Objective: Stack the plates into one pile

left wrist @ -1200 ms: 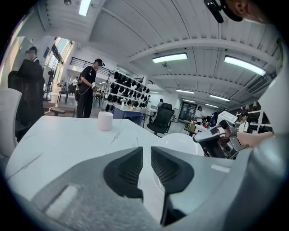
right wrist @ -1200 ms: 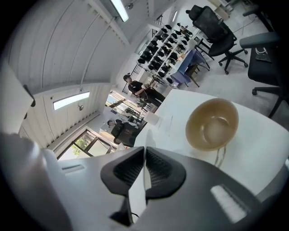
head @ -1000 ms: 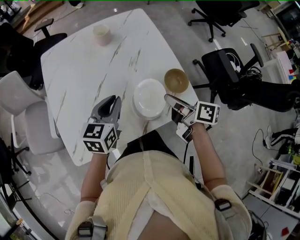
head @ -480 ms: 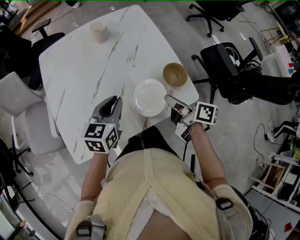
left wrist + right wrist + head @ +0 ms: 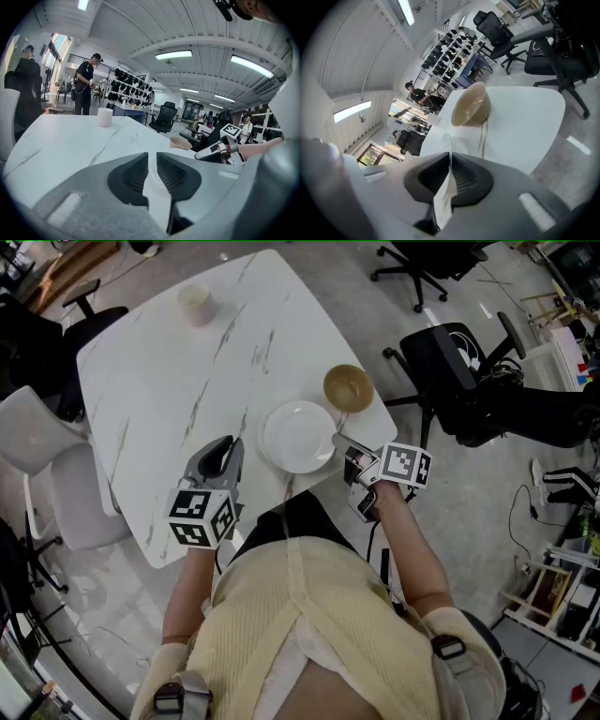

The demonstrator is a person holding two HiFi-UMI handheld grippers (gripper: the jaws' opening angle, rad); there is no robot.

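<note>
A white plate [image 5: 298,435] is near the front edge of the white marble table [image 5: 159,381]. My right gripper [image 5: 341,442] is shut on the plate's right rim. In the right gripper view that rim [image 5: 448,140] shows edge-on, pinched between the pads of the right gripper [image 5: 450,165]. Whether another plate lies under it I cannot tell. My left gripper [image 5: 226,442] hovers over the table to the left of the plate. Its jaws [image 5: 152,164] stand a narrow gap apart with nothing between them.
A tan bowl [image 5: 349,388] stands just behind the plate, near the table's right edge, and shows ahead of the right gripper [image 5: 471,107]. A white cup [image 5: 194,304] sits at the far corner. Black office chairs [image 5: 450,371] and a white chair [image 5: 47,474] surround the table.
My right gripper has sunk with the plate in it, and the plate now sits lower and flatter over the table. The left gripper has stayed put.
</note>
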